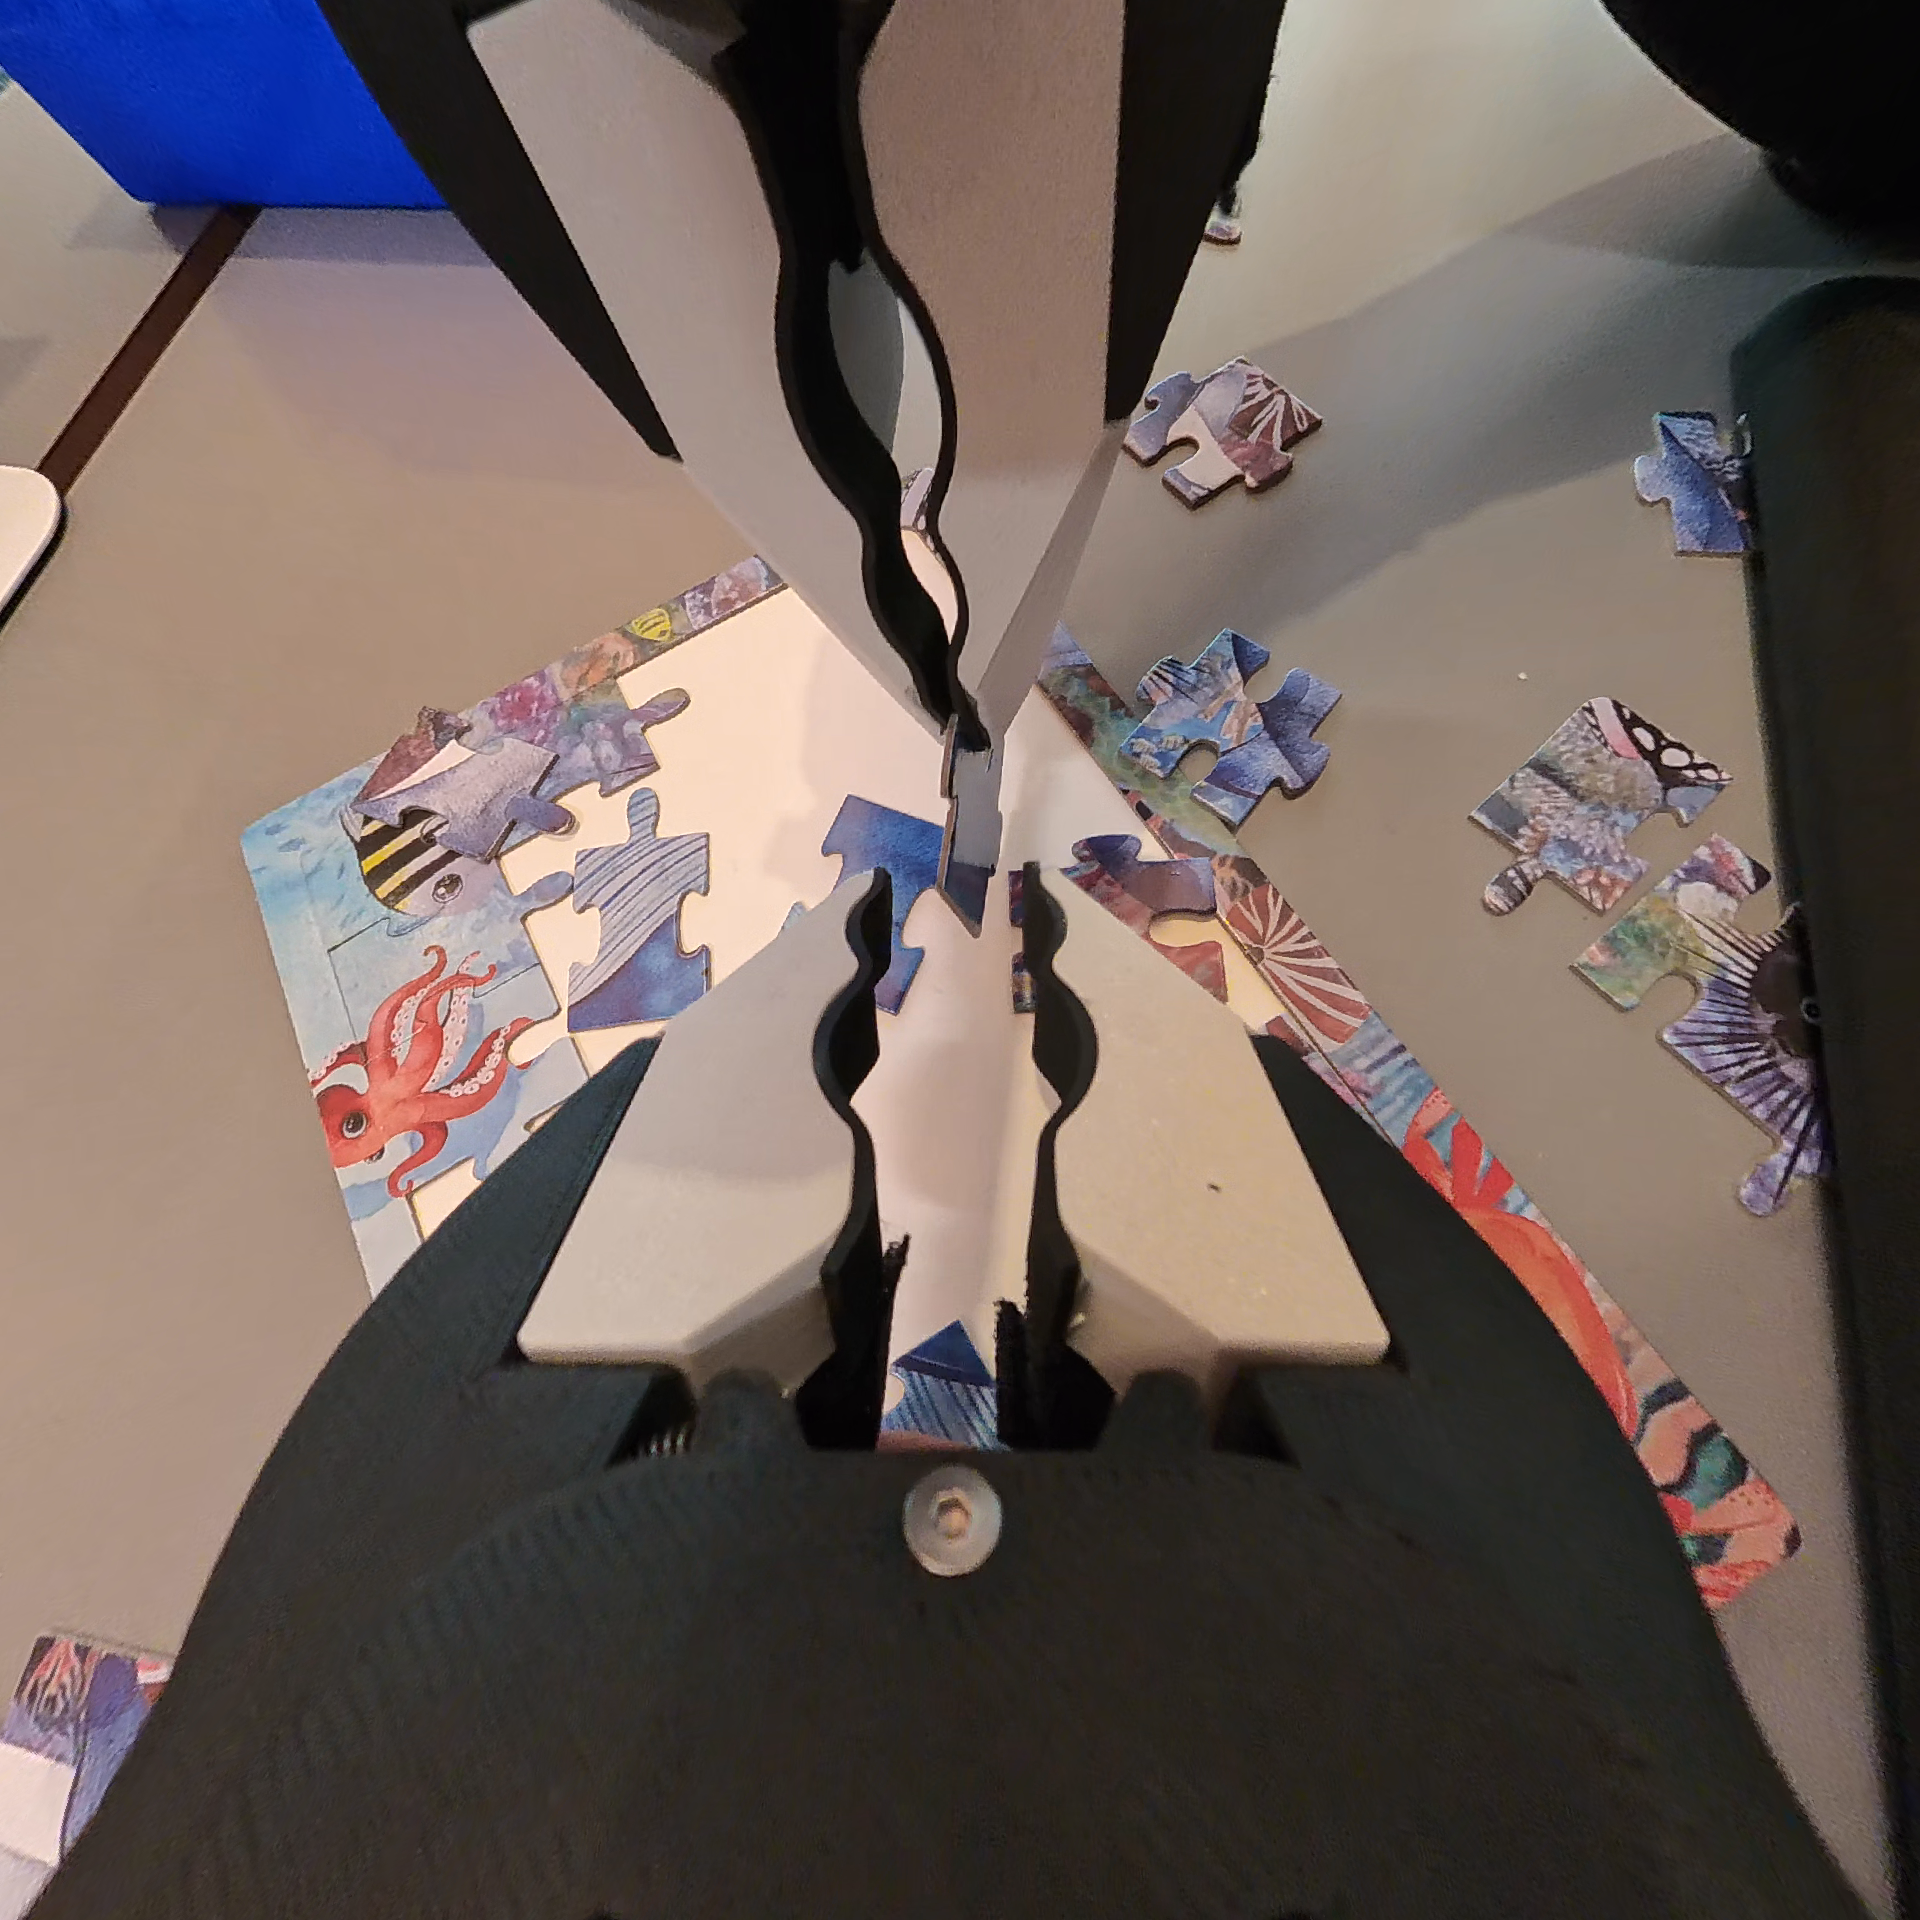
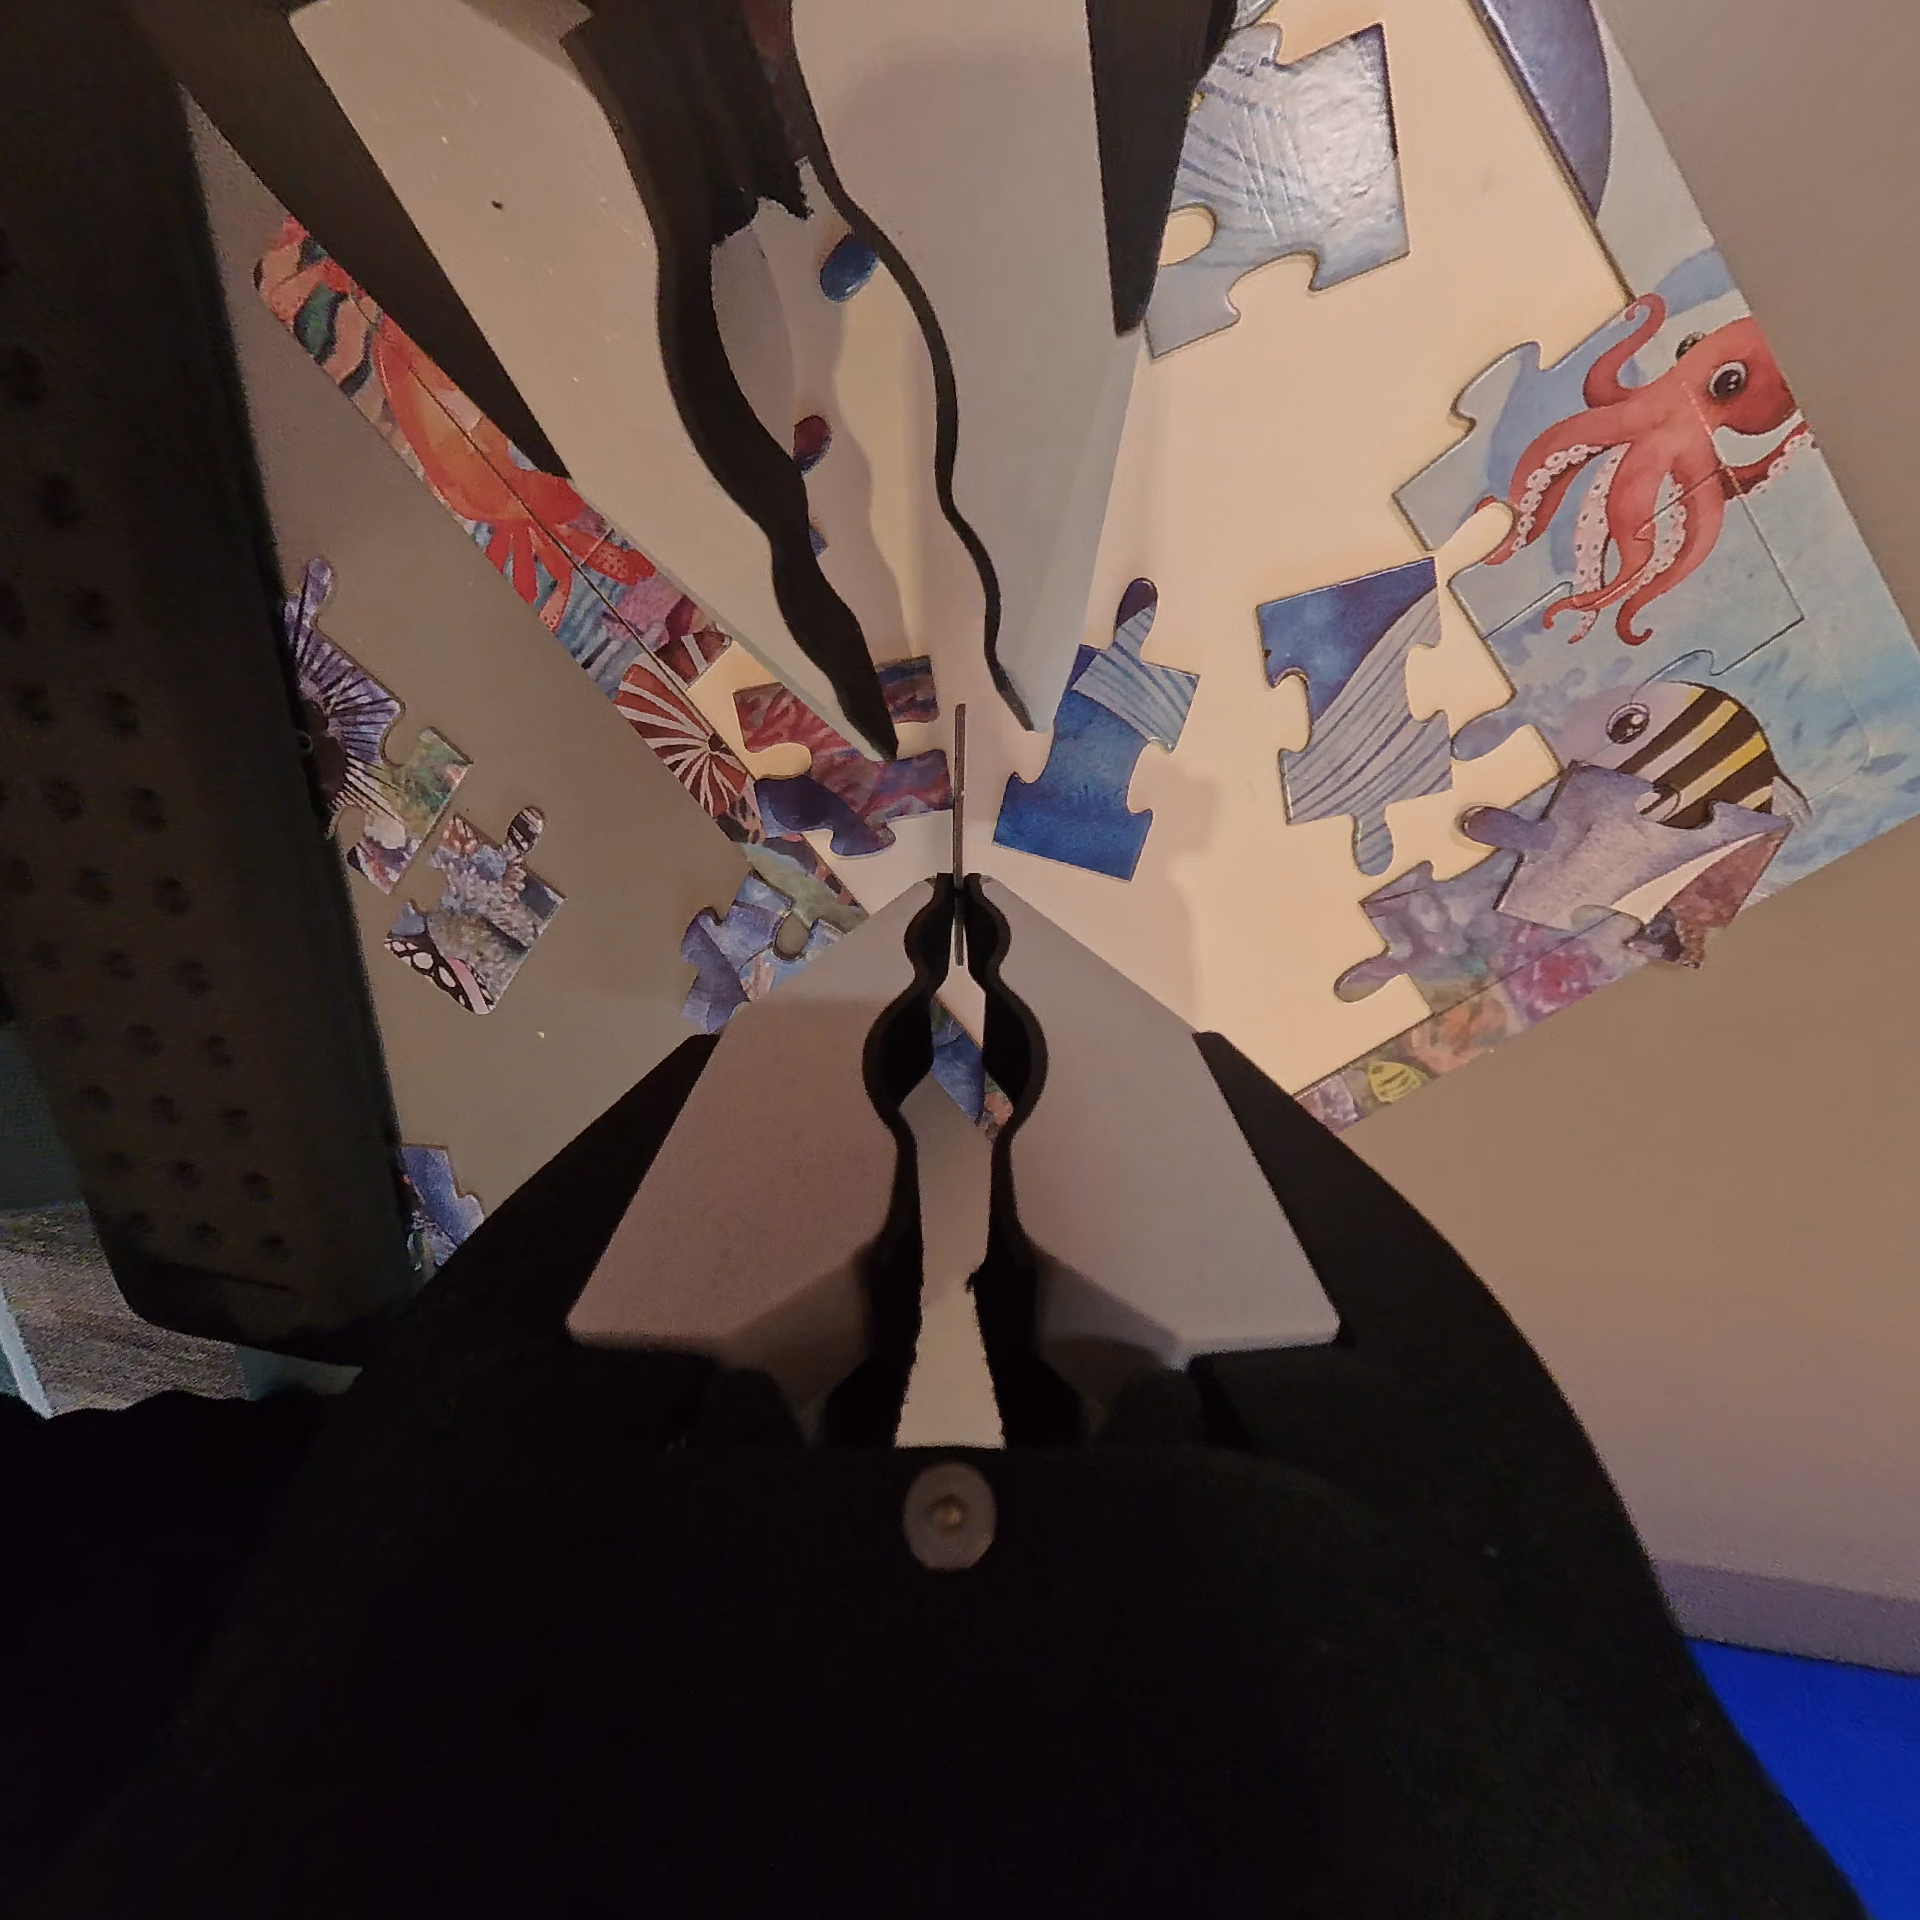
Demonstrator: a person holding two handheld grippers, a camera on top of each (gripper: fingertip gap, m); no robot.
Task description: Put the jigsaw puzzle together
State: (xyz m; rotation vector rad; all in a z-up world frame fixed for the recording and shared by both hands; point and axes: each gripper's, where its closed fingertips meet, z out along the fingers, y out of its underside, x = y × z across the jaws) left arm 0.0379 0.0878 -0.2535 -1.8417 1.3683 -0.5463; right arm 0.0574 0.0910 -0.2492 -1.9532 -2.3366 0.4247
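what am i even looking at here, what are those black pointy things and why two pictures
The black pointy things are the fingers of two hand-held grippers; a person holds one in each hand, with no robot arm. Each picture comes from a camera mounted on one gripper, looking along its fingers, so the two views face each other.

The left hand-held gripper is open and empty. The right hand-held gripper is shut on a puzzle piece, held upright over the puzzle tray and seen edge-on.

On the grey table lies that partly filled tray, with a red octopus already assembled in one corner. Loose pieces lie scattered beside it.
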